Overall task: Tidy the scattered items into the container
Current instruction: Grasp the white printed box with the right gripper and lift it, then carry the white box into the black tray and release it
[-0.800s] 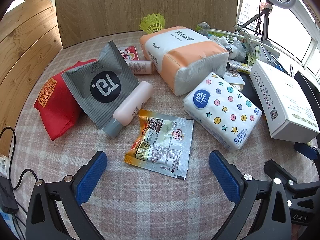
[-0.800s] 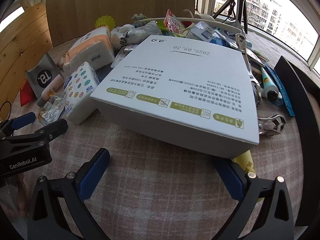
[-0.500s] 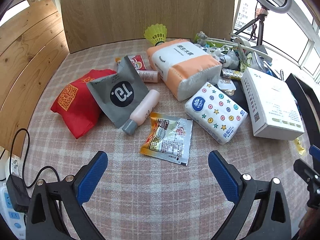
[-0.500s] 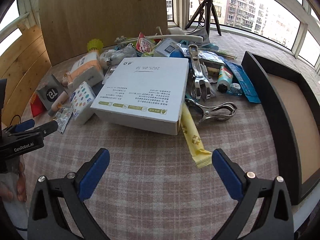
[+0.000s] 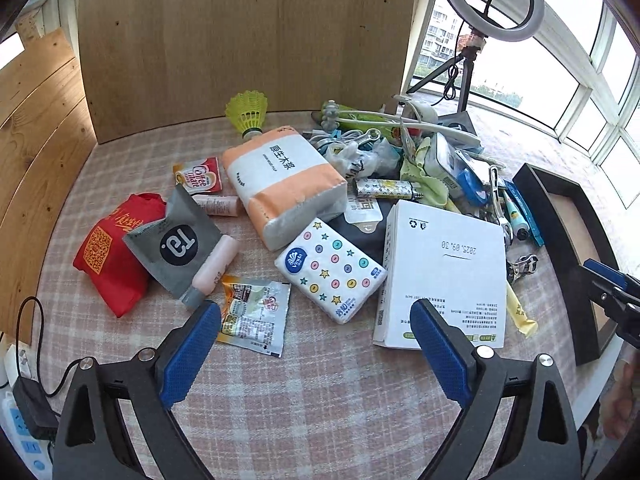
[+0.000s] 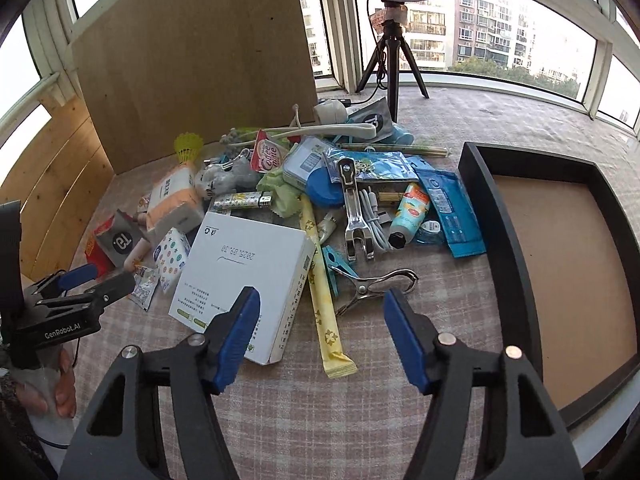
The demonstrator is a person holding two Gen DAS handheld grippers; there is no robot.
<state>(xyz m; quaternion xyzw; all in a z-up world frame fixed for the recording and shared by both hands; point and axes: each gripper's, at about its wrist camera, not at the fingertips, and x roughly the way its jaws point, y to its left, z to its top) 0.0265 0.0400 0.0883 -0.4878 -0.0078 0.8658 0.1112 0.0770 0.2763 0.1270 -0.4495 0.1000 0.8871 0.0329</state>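
Both my grippers hang over the checked cloth [image 6: 280,420], tilted down, nothing between the pads. L gripper [image 5: 316,350]: fingers spread wide, empty; the foil sachet [image 5: 254,316] lies just past my left pad, w/ the pad overlapping its near corner in view; can't tell if touching. R gripper [image 6: 322,334]: also spread, empty, left pad in front of the white box [image 6: 244,280] near corner, right pad close to the metal clip [image 6: 372,286] at about 12.

Container = black tray [image 6: 500,240] w/ brown floor, at 2 o'clock from my R gripper, bare inside. In the L view it's at 3 o'clock [image 5: 560,216].

Scattered stuff, L view: star-dot tissue pack [image 5: 332,268] at 12, touching the white box [image 5: 444,268] at 1. Orange-white tissue bag [image 5: 280,184] behind it. Grey pouch [image 5: 174,246] at 10–11, lying over the red pouch [image 5: 108,256] and a pink tube [image 5: 212,266]. Yellow shuttlecock [image 5: 248,110] far back by the wooden board.

R view: yellow stick sachet [image 6: 324,304] runs along the box's right side, 12 o'clock. Behind: tongs [image 6: 352,208], white cable, small bottle [image 6: 408,216], blue packet [image 6: 452,212] just beside the tray wall. My L gripper [image 6: 86,276] shows at 9, a hand under it.
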